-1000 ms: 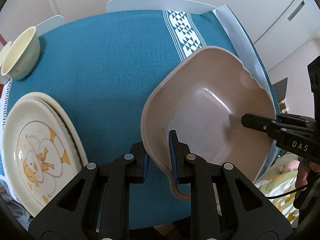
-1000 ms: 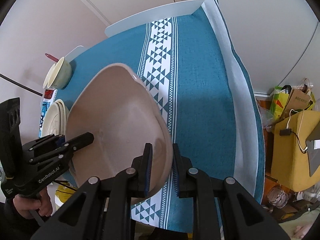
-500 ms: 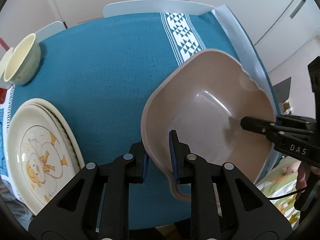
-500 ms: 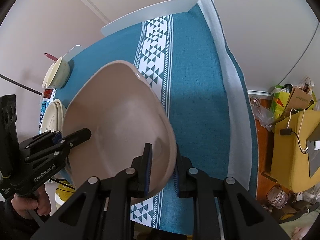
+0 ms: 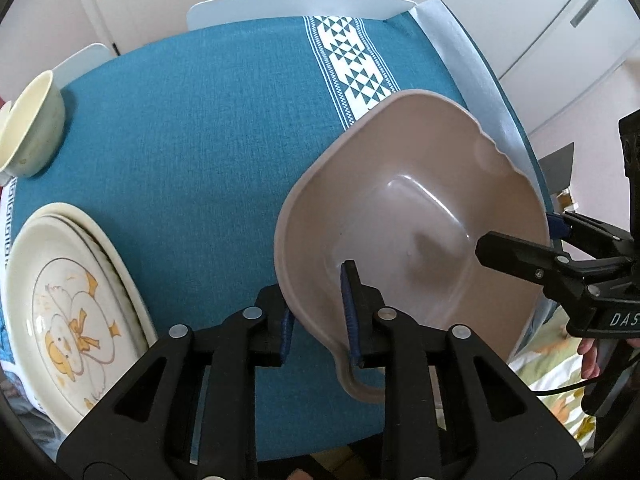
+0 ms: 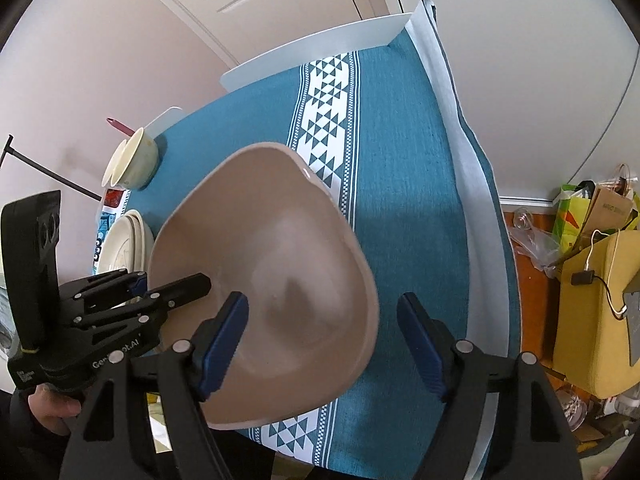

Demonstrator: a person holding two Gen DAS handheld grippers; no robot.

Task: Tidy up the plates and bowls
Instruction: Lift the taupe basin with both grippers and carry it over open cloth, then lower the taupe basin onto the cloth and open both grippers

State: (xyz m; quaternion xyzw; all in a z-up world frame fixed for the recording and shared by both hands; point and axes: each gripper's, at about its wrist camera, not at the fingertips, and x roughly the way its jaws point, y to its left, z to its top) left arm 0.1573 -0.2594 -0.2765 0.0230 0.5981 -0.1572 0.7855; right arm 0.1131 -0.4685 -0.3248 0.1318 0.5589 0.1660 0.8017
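A large beige bowl sits tilted over the right part of the blue tablecloth. My left gripper straddles its near rim, one pad inside and one outside. Its jaws are opening and the pads look just off the rim. In the right wrist view the same bowl fills the middle. My right gripper is opening wide: one finger is over the bowl's inside, the other stands well clear of the rim. The left gripper shows at the bowl's left edge, the right gripper at its right edge.
A stack of cream plates with a duck picture lies at the left edge of the table. A small cream bowl stands at the far left. White chair backs line the far side. A yellow box and bags stand past the right edge.
The right gripper's jaws have swung wide apart and let go of the bowl's rim. The left gripper's jaws have parted slightly. The bowl has stayed in about the same place.
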